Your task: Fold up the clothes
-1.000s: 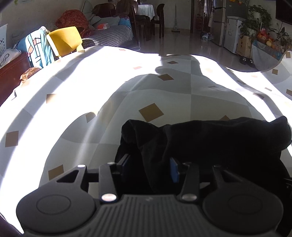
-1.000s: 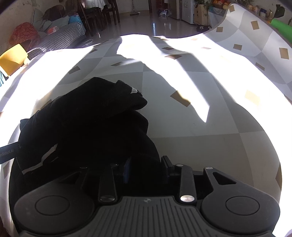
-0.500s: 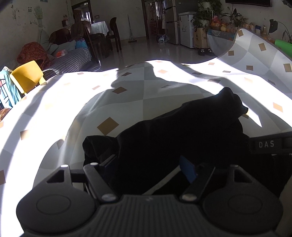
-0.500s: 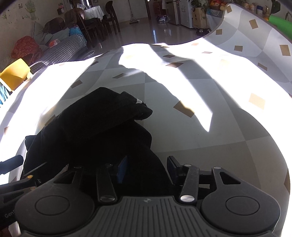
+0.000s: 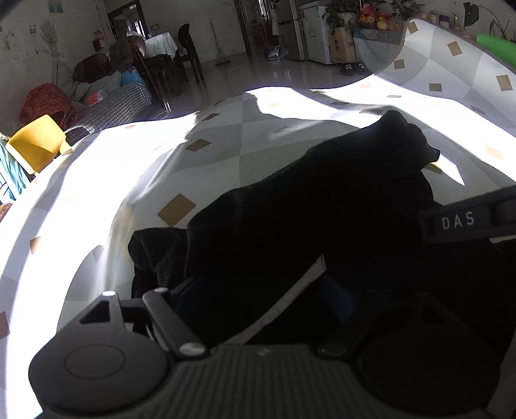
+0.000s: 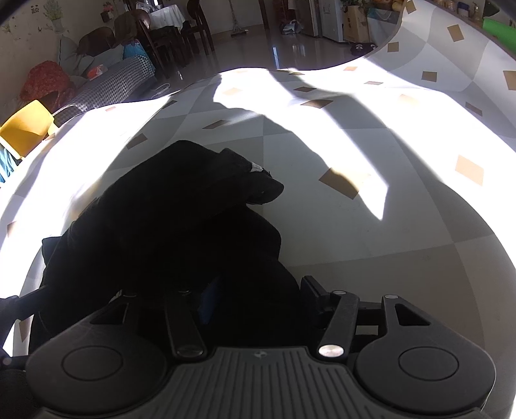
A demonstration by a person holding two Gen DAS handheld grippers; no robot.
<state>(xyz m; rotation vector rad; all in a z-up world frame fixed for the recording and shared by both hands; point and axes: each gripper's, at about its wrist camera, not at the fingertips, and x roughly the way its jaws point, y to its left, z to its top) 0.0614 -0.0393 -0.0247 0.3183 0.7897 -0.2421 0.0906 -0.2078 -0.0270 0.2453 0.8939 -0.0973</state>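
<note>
A black garment point(image 5: 322, 199) with a pale stripe lies bunched on the checked tablecloth point(image 5: 225, 154). My left gripper point(image 5: 261, 290) is open, its fingers spread wide around a fold of the cloth. The garment point(image 6: 174, 219) also fills the left of the right wrist view. My right gripper point(image 6: 261, 290) is open with cloth between its fingers; its left finger is mostly hidden by the fabric. The right gripper's body marked DAS point(image 5: 467, 219) shows at the right edge of the left wrist view.
The tablecloth point(image 6: 354, 199) is grey and white with tan squares, in strong sun and shadow. Beyond the far edge stand a yellow chair point(image 5: 35, 145), a sofa point(image 5: 109, 103), dining chairs and a fridge point(image 5: 316, 29).
Both grippers have opened wider around the cloth. The left gripper has swung right, toward the right gripper, and the garment now lies more heaped between them.
</note>
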